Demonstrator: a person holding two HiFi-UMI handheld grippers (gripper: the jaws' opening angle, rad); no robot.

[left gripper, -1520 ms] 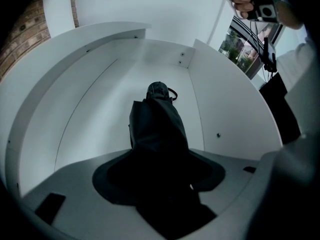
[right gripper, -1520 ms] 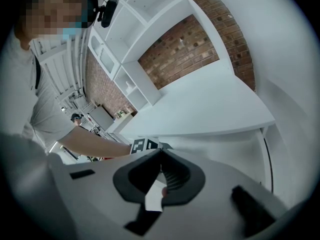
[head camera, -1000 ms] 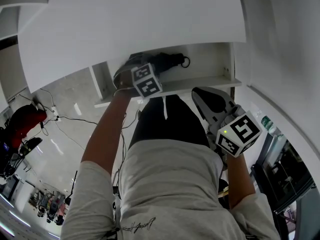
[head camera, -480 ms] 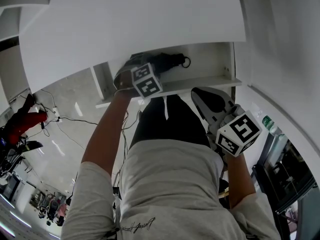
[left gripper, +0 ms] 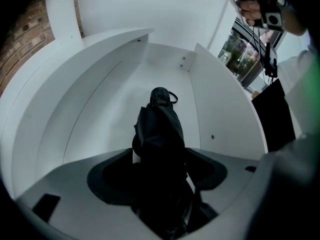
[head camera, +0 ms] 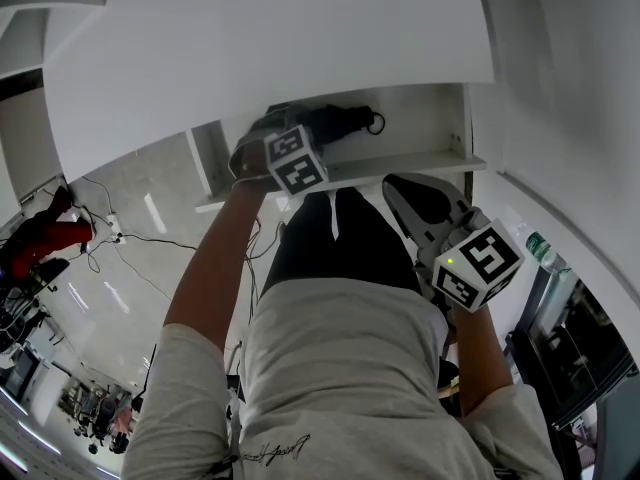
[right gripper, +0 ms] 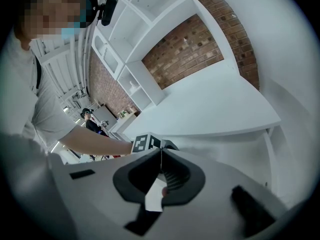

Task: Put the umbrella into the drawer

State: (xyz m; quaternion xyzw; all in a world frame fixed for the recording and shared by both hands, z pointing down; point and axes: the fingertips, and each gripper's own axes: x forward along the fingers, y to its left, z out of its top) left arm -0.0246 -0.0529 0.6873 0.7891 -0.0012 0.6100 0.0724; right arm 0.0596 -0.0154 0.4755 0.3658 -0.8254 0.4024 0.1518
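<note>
The black folded umbrella lies inside the open white drawer, its strap loop toward the drawer's right end. My left gripper reaches down into the drawer over it. In the left gripper view the umbrella runs away along the drawer floor. The left gripper is open, its jaws spread wide on either side of the umbrella's near end. My right gripper hovers outside the drawer, in front of its right part. In its own view the right gripper is shut, with nothing held.
A wide white top overhangs the drawer. Cables and a red thing lie on the floor at the left. The person's body fills the lower head view. White shelves and a brick wall stand behind.
Both grippers keep their places, the left one in the drawer over the umbrella. The red thing on the floor at the far left has shifted.
</note>
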